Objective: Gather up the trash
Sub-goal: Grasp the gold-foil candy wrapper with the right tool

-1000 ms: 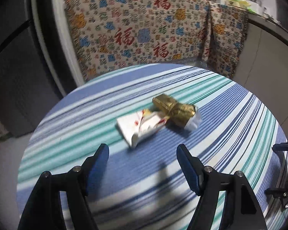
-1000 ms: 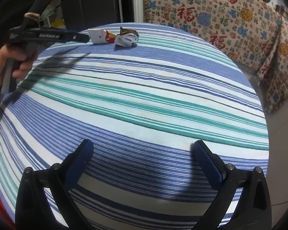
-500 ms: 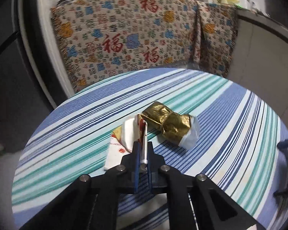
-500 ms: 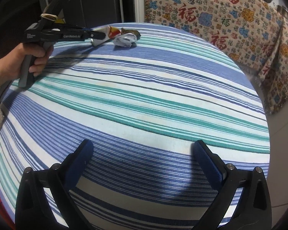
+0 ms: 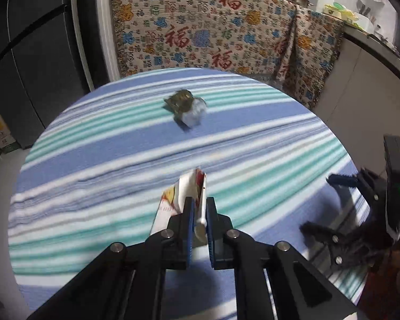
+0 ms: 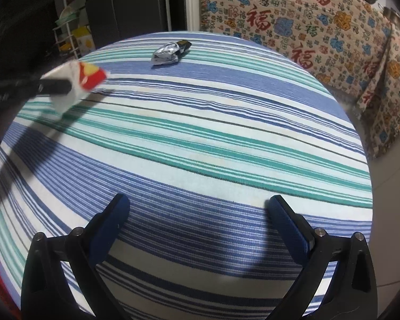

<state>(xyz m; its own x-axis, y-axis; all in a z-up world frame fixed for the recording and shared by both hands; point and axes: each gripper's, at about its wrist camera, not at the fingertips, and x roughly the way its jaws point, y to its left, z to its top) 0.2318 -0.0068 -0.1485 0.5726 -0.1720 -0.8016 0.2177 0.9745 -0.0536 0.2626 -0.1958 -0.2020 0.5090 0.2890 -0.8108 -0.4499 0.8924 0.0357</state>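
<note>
Clamping tight in the left gripper [image 5: 199, 214]: a white carton wrapper [image 5: 185, 194] with red and yellow print, apparently lifted just clear of the striped tablecloth [image 5: 120, 160], though blur is softening the view. Hovering with jaws spread wide and empty, the right gripper [image 6: 198, 213]. Lying farther back on the cloth, well apart: a crumpled gold-and-silver foil wrapper [image 6: 170, 50], before the patterned fabric [image 6: 306, 18].

White-red wrapper [image 5: 185, 194] aloft; gold-silver wrapper [image 5: 187, 107] on tbl.

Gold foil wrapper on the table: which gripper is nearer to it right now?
Left. The left gripper, shut on the white wrapper, is nearer the gold foil wrapper; the right gripper hangs open at the table's near edge.
</note>
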